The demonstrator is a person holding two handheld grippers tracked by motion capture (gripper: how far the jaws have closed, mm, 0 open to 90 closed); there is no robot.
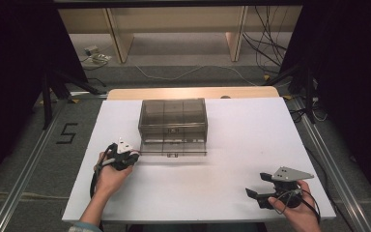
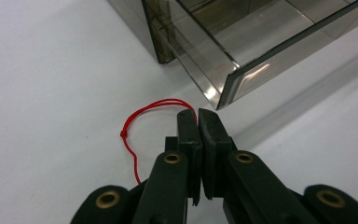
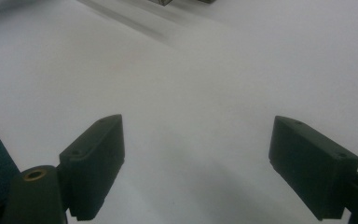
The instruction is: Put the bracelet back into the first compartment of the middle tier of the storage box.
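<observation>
Left gripper pinches a red string beside the open clear box.

The red string [image 2: 142,113] lies on the white table [image 2: 51,70], looping from a small knot round to the tips of the left gripper [image 2: 198,113], whose jaws are pressed together with the string's end caught between them. Just past those tips, at about one o'clock in the left gripper view, is the corner of the smoky clear box [image 2: 223,56]; its front flap hangs open, and in the high view the box [image 1: 173,118] sits at twelve o'clock on the table with the left gripper [image 1: 134,155] at its lower left corner, at about eight o'clock. The right gripper [image 1: 257,186] rests well apart at five o'clock, its jaws spread wide over bare table with nothing between them.
</observation>
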